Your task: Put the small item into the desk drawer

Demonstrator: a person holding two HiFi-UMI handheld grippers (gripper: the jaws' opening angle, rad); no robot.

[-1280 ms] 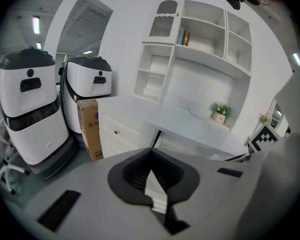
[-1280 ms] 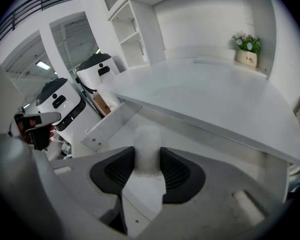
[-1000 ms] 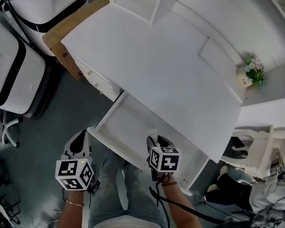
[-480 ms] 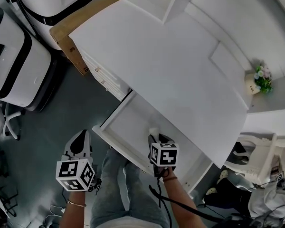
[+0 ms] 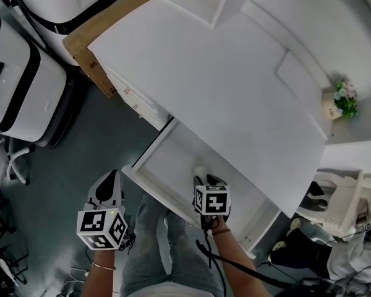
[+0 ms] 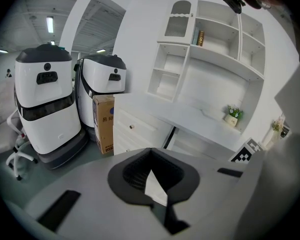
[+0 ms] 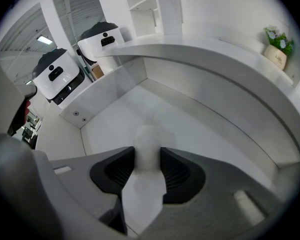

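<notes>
A small white item (image 7: 148, 143), pinched between the closed fingers of the right gripper (image 7: 149, 160), hangs over the bare floor of the open desk drawer (image 5: 170, 159), near its front edge. The drawer stands pulled out from under the white desk (image 5: 204, 73). The left gripper (image 5: 106, 183) is held off to the drawer's left above the grey floor, its fingers drawn together on nothing. A potted plant (image 5: 341, 101) sits at the desk's far corner, and a cardboard box (image 5: 86, 41) stands beside the desk.
</notes>
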